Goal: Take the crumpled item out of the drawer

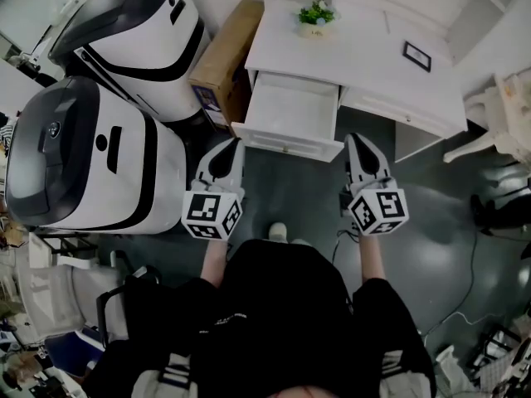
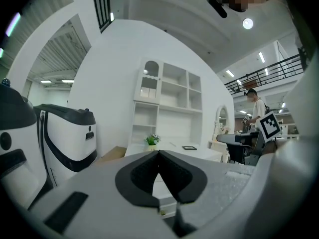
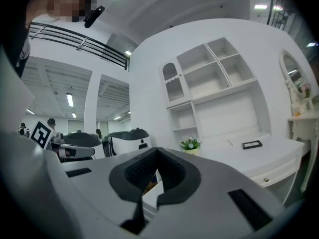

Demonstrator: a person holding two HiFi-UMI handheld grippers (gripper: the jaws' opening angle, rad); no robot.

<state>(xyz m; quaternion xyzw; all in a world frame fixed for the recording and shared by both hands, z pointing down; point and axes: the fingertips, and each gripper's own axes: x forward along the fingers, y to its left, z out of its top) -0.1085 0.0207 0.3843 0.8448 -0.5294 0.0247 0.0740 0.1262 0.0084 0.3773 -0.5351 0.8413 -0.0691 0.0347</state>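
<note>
Your left gripper [image 1: 231, 146] and right gripper [image 1: 355, 142] are side by side and well apart, both pointing towards 12 o'clock in the head view. Each gripper's own view shows its jaws clenched, with the pads meeting at the tips and nothing between them.

The open drawer [image 1: 286, 143] is at 12 o'clock, just beyond the tips of the jaws, pulled out from the left end of the white table [image 1: 365, 73]. From above its inside looks plain white. You cannot make out the crumpled item there, or in either gripper view.

On the table, a small potted plant [image 1: 317, 12] stands at the far edge, at about 12 o'clock. A dark picture frame [image 1: 417, 55] lies flat at about 1 o'clock. A cardboard box [image 1: 224, 52] leans just beside the table's left end, at 11 o'clock. Two large white-and-black machines [image 1: 91, 160] fill the floor from 9 to 11 o'clock.
</note>
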